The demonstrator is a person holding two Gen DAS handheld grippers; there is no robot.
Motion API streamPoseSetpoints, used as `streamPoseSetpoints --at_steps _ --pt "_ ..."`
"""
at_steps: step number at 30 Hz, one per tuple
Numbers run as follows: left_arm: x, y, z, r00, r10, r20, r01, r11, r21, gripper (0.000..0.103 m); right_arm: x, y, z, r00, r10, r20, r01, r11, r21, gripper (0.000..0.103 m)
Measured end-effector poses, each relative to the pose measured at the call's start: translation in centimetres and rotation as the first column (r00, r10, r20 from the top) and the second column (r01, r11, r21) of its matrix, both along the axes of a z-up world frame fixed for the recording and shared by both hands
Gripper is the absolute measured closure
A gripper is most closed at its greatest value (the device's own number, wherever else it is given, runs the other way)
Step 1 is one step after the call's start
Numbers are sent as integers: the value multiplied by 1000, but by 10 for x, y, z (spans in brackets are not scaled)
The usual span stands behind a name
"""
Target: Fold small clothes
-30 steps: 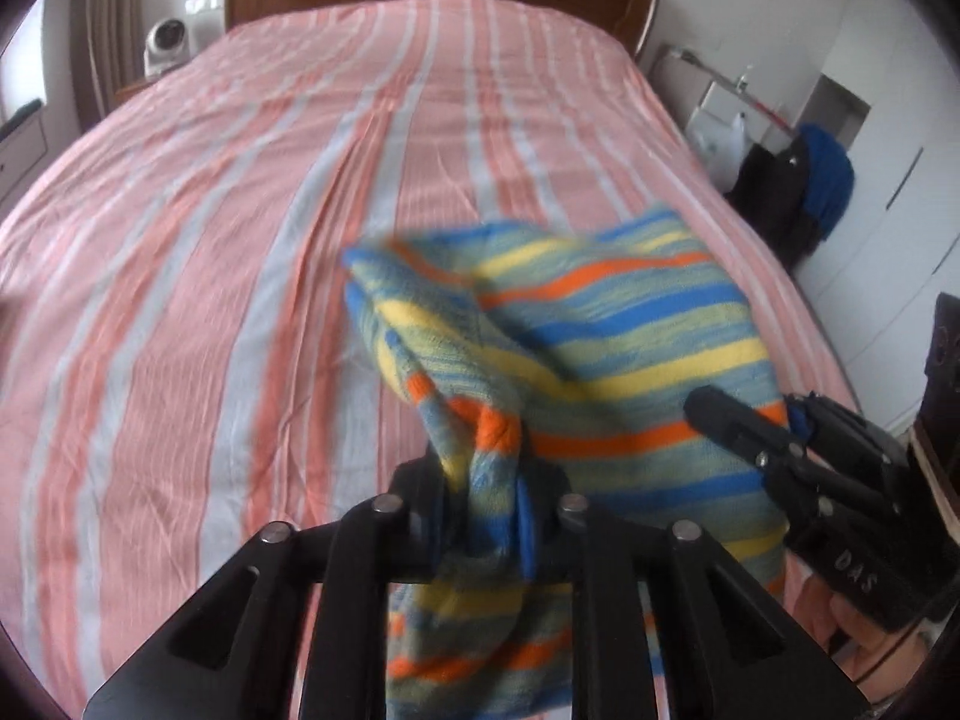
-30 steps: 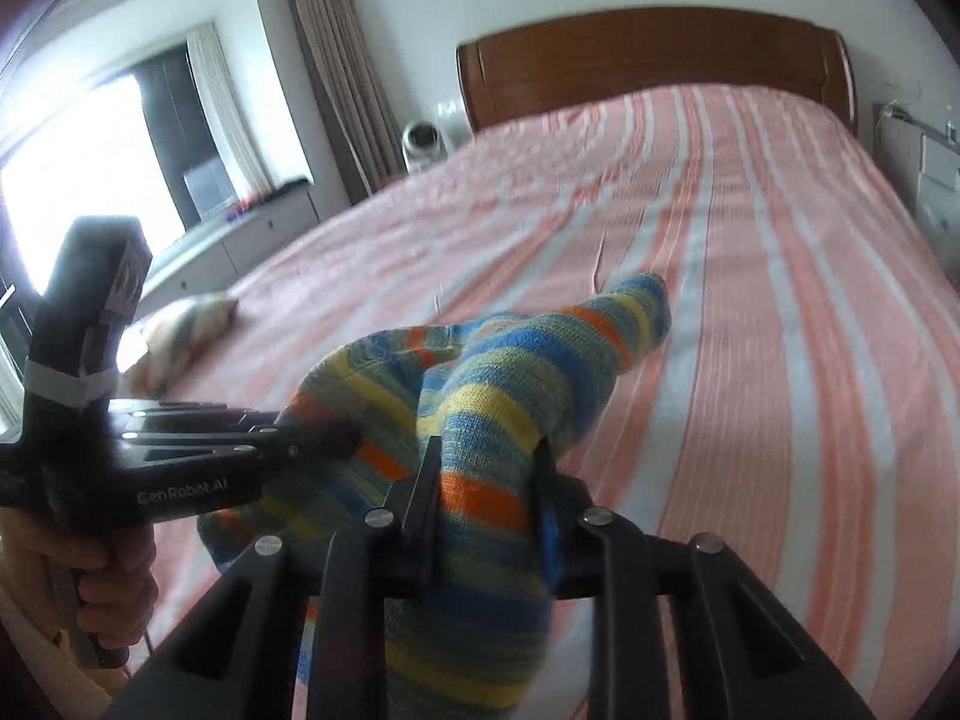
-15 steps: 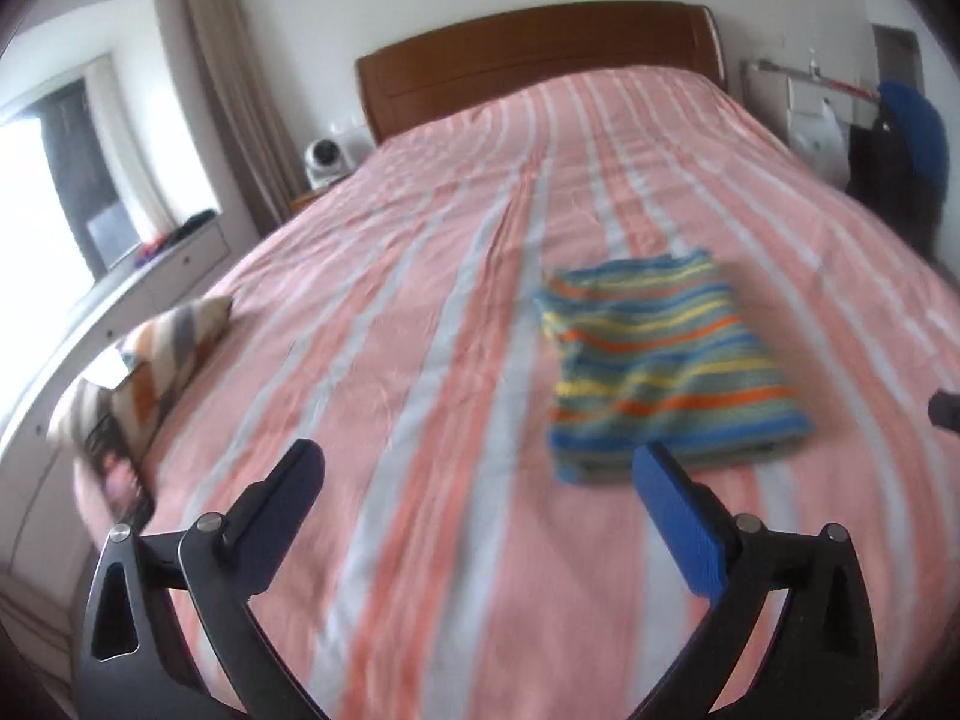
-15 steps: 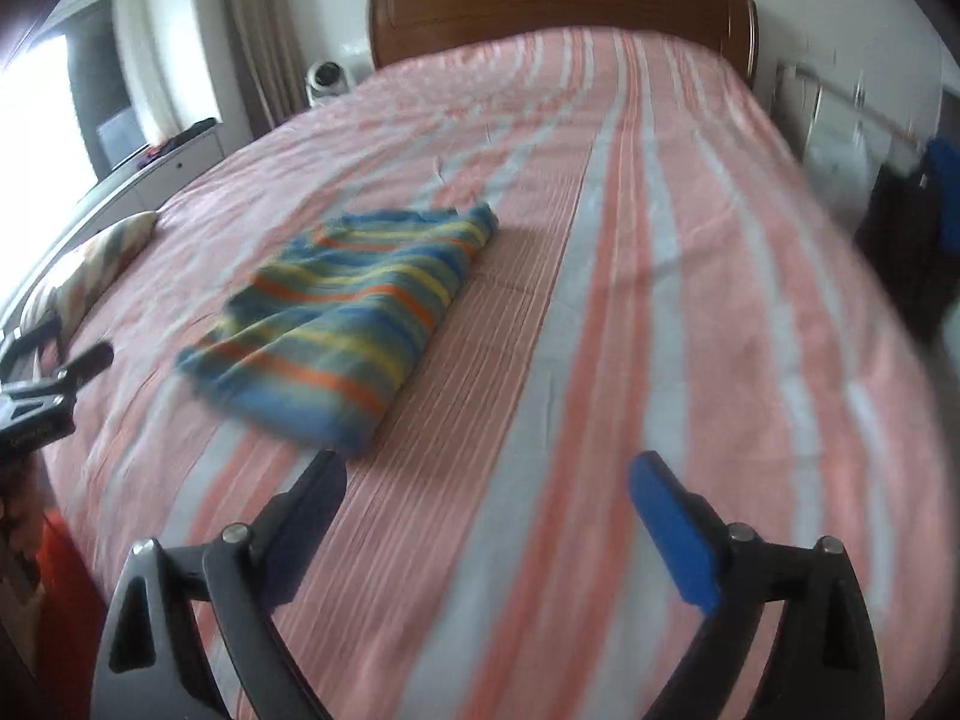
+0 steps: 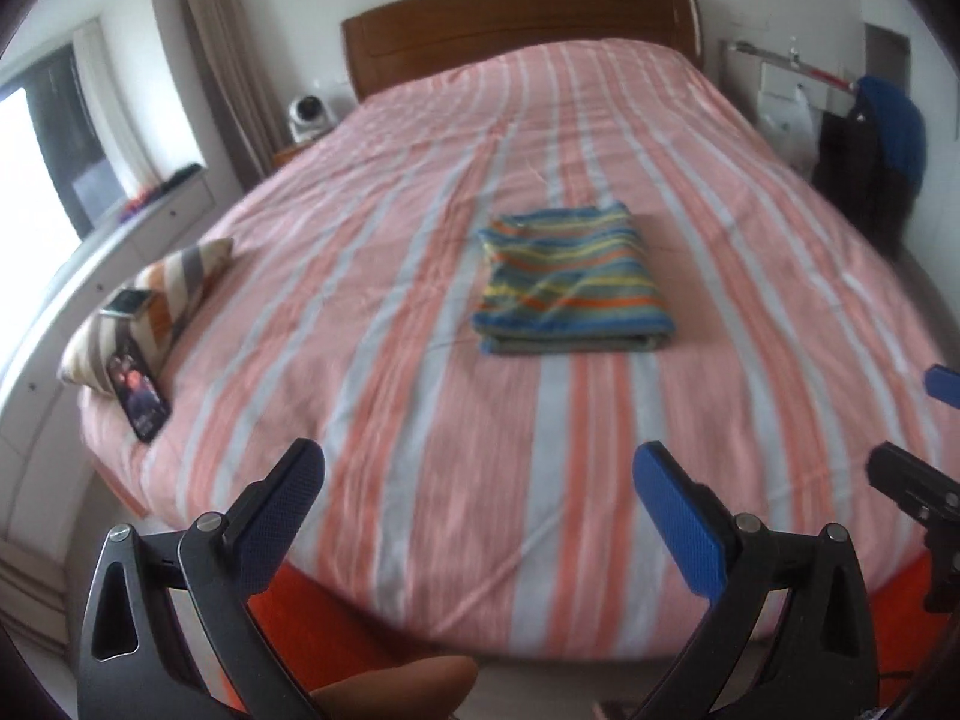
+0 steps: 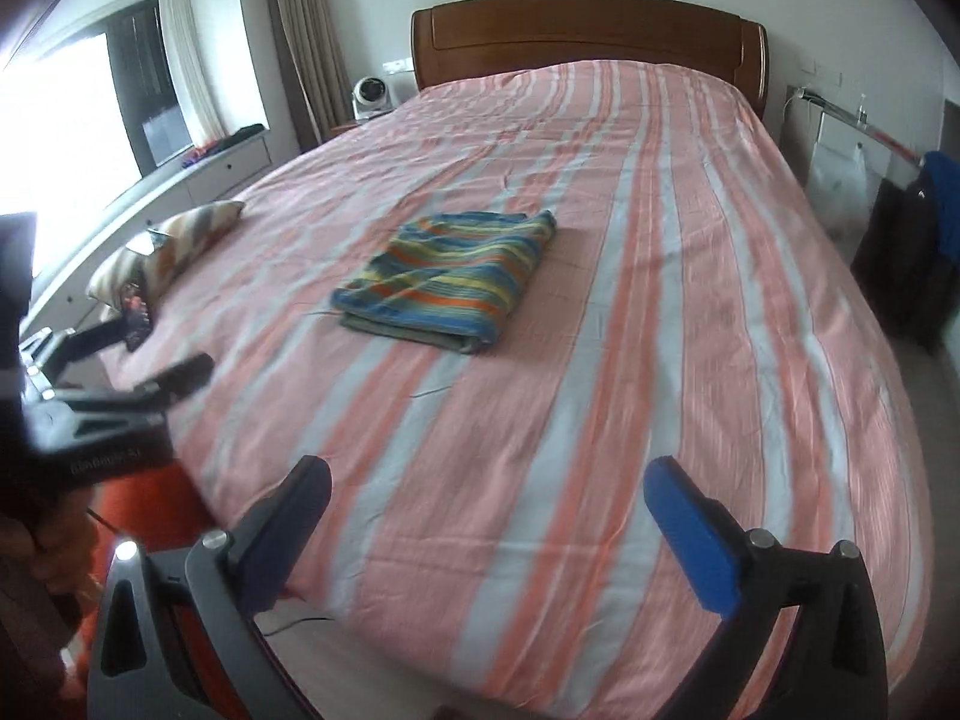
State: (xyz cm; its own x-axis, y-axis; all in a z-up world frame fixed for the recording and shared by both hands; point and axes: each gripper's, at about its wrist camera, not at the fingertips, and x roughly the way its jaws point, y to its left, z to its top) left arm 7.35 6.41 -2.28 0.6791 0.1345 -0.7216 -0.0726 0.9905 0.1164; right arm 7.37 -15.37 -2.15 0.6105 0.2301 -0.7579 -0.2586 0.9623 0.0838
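Note:
A small striped garment point(image 5: 570, 282) point(image 6: 450, 276) in blue, yellow and orange lies folded into a flat rectangle in the middle of the pink striped bed point(image 5: 420, 390) point(image 6: 660, 330). My left gripper point(image 5: 477, 468) hangs over the bed's near edge, well short of the garment, open with nothing between its fingers. My right gripper point(image 6: 487, 477) is just as far back, and its jaws are opening with nothing between them. Each gripper shows at the edge of the other's view: the right one's fingers point(image 5: 912, 483), the left gripper point(image 6: 120, 375).
A striped pillow point(image 5: 150, 300) point(image 6: 174, 240) with a phone point(image 5: 138, 390) leaning on it sits at the bed's left edge. A wooden headboard point(image 5: 516, 24) stands at the far end. Dark clothes point(image 5: 870, 162) hang on a rack to the right. A window bench point(image 6: 198, 174) runs along the left.
Both grippers were shut on the striped garment above the bed. They have let it go, opened wide and drawn back to the bed's near edge, and the garment now lies folded.

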Motion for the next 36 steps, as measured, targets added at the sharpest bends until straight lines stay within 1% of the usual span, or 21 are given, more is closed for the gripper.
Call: streamPoseSetpoints --at_steps 4,5,8,10,11,13,15,17,19,21,22,23,24,25,26,27,28,30,33,34,36 --pt "-16 -9 3 1000 -12 6 12 999 41 0 -17 6 12 999 13 34 -11 999 -45 0" --pt "-17 -10 3 1000 -16 -1 16 999 36 0 -20 6 14 999 10 50 -8 999 -54 0" --pt "-24 -11 11 1000 -29 8 29 1000 4 0 -31 6 29 989 -20 149 30 997 -65 0" --pt "-32 -14 24 998 -35 55 34 999 23 0 -38 3 40 981 -36 193 42 999 -28 0" --pt "-36 -15 30 996 -36 87 33 999 30 0 -39 1 46 979 -32 200 34 999 -6 0" --pt "-44 -13 46 988 -29 149 28 1000 14 0 -40 -3 52 982 -1 187 -10 998 58 0" --pt "-47 -8 56 985 -46 165 49 999 -13 0 -37 -2 54 988 25 155 -39 996 86 0" --pt "-47 -2 62 982 -56 182 61 998 -21 0 -35 -3 55 990 50 134 -66 991 119 0" --pt "-52 3 69 971 -61 232 66 998 -12 0 -43 -7 65 980 19 198 -47 990 135 0" --pt "-53 5 75 963 -40 265 40 999 7 0 -58 -16 85 948 -24 319 -31 986 165 0" --pt "-52 5 78 966 -31 258 29 1000 12 0 -65 -20 95 929 -42 368 -24 984 175 0" --pt "-50 5 79 969 -26 246 26 1000 5 0 -64 -20 99 928 -41 371 -24 985 170 0" --pt "-48 4 80 973 -29 229 34 999 -21 0 -61 -19 100 937 -21 350 -38 986 161 0" --pt "-46 3 79 976 -27 216 36 999 -39 0 -51 -14 97 959 32 283 -75 987 144 0" --pt "-44 2 77 980 -25 198 37 998 -53 0 -44 -10 93 971 71 227 -104 985 135 0" --pt "-40 0 73 986 -16 166 26 998 -57 0 -41 -8 88 976 100 196 -128 982 139 0" --pt "-38 -1 69 989 -8 147 16 999 -52 0 -40 -8 85 975 114 191 -144 978 150 0" --pt "-32 -4 60 994 3 107 0 999 -34 0 -40 -6 82 977 100 190 -128 982 140 0" --pt "-30 -6 51 998 7 66 -5 1000 -27 0 -39 0 79 976 33 215 -46 998 53 0" --pt "-30 -6 50 998 8 60 -6 1000 -26 0 -38 3 76 979 15 204 -23 999 39 0" --pt "-31 -7 49 999 11 50 -10 1000 -22 0 -33 5 69 989 15 149 -23 998 51 0"
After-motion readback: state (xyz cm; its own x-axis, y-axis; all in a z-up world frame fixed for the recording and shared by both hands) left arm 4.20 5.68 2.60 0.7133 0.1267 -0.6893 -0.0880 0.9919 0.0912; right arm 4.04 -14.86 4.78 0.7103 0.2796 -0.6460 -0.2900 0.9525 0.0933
